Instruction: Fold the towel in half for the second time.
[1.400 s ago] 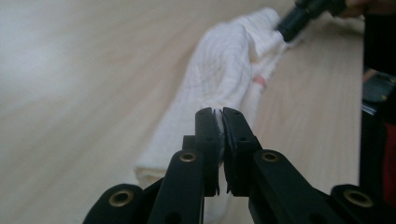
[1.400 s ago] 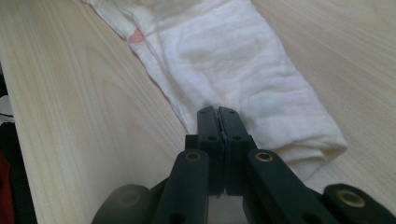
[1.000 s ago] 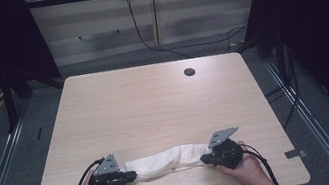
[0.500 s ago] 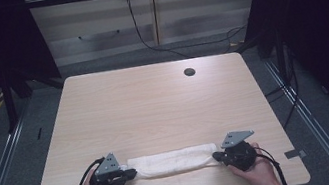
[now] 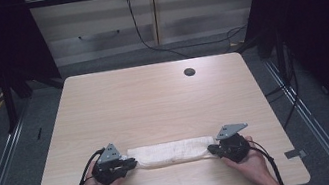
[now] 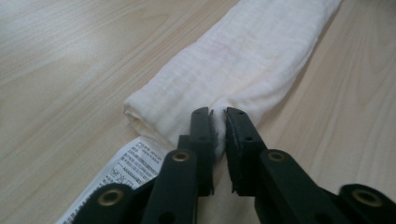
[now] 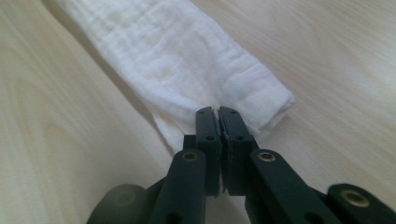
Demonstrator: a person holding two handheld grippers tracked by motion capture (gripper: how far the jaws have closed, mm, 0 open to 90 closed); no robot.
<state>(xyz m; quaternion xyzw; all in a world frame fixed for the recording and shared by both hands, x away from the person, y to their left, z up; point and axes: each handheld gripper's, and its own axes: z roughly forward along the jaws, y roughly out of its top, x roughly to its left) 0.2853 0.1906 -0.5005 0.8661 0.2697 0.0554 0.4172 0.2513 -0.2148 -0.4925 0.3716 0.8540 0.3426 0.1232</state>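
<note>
A folded white cloth (image 5: 170, 152) is lying along the near edge of the table (image 5: 153, 99), stretched between the grippers. The left gripper (image 5: 129, 165) is pinching its left end, while the right gripper (image 5: 211, 150) is clamping its right end.

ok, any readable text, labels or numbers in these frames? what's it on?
Care tag sewn on the white cloth, beside the left gripper: several lines of small black print, too blurred to read.
Nothing else carries text: table, grippers and cloth are unmarked.
</note>
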